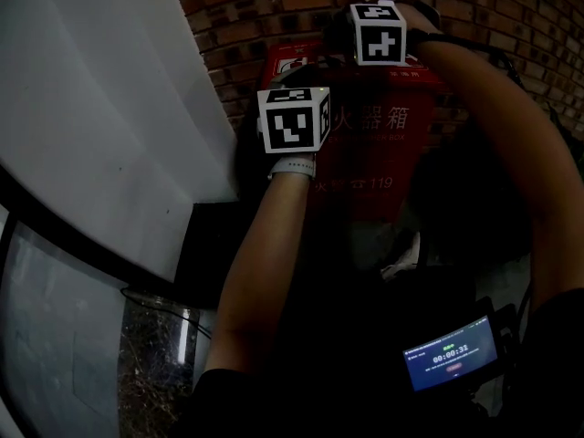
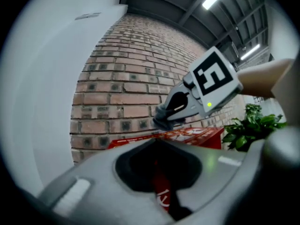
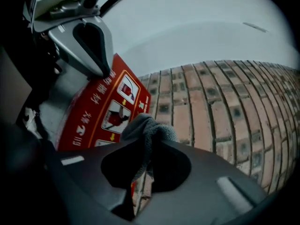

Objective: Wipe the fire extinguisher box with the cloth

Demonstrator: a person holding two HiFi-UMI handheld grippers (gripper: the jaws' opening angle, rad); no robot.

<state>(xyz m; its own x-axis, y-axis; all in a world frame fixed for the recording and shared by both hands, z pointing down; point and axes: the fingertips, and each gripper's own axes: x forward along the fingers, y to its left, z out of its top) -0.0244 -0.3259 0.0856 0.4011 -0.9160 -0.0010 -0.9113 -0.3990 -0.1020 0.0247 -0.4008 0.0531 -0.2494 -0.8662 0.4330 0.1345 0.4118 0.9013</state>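
The red fire extinguisher box (image 1: 365, 158) stands against a brick wall, white characters on its front. My right gripper (image 3: 146, 134) is shut on a grey cloth (image 3: 149, 125), bunched at the jaw tips. The cloth (image 2: 163, 118) rests on the box's top (image 2: 192, 134) near the wall. My left gripper (image 2: 157, 142) is shut with nothing between its jaws. Its tip (image 3: 104, 72) is at the box's upper front edge (image 3: 101, 108), to the left of the right gripper. In the head view both marker cubes hide the jaws.
A brick wall (image 1: 274, 7) runs behind the box. A white curved panel (image 1: 109, 108) stands close on the left. A green plant (image 2: 251, 125) is beyond the box's far side. A small lit screen (image 1: 452, 359) shows near my body.
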